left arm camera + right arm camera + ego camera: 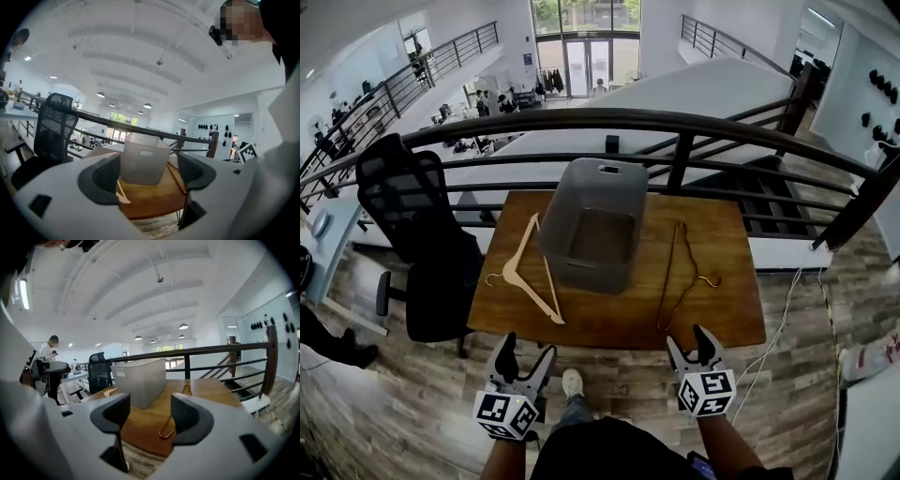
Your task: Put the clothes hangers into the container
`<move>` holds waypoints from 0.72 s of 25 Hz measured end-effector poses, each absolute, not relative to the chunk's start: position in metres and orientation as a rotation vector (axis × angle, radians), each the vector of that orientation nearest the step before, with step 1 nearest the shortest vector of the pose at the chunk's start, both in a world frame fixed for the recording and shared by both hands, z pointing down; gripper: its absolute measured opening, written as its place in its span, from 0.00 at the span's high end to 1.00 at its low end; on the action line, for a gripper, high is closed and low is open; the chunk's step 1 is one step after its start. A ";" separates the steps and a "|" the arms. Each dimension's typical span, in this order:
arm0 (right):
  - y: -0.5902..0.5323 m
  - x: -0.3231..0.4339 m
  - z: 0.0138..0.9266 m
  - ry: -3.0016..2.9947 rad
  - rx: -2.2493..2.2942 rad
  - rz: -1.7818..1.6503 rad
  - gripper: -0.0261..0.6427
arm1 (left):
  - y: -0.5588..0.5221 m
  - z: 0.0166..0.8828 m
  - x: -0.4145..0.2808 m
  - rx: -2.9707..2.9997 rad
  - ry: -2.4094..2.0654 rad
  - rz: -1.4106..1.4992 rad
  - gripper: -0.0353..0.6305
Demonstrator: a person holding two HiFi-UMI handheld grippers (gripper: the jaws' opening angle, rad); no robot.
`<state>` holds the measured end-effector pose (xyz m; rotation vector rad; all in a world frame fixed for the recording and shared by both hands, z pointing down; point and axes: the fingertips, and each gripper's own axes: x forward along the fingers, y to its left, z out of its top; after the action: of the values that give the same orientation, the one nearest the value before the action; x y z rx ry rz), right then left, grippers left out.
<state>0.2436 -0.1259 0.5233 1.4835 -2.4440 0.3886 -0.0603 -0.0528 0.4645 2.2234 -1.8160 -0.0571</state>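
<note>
A grey container (592,220) stands open-topped at the back middle of the wooden table (619,323). Left of it lies a pale wooden hanger (525,272); on its right lies a thin copper-coloured wire hanger (675,272). My left gripper (528,349) hovers just short of the table's near edge, open and empty. My right gripper (690,340) is also open and empty, near the wire hanger's lower end. The left gripper view looks at the container (143,159) with the wooden hanger (123,194) below it. The right gripper view shows the wire hanger's hook (168,427) between the open jaws, still lying on the table.
A black office chair (412,234) stands close to the table's left side. A dark metal railing (609,120) runs behind the table, with a drop beyond it. A white cable (773,337) trails on the wood floor at right.
</note>
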 end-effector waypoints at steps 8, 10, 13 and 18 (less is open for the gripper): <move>-0.203 0.220 0.574 -2.262 1.557 0.507 0.57 | -0.125 0.472 -0.109 2.243 -1.765 -0.052 0.39; -0.220 0.217 0.591 -2.208 1.568 0.529 0.57 | -0.140 0.474 -0.119 2.252 -1.745 -0.055 0.39; -0.244 0.218 0.623 -2.103 1.568 0.544 0.59 | -0.157 0.477 -0.128 2.274 -1.708 -0.034 0.39; -0.259 0.223 0.676 -1.924 1.558 0.656 0.62 | -0.173 0.484 -0.147 2.281 -1.656 0.023 0.39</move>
<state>0.2230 -0.2593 0.6759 1.5575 -1.9243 0.6558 -0.1469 -0.1726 0.4836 2.2805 -1.6559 0.0228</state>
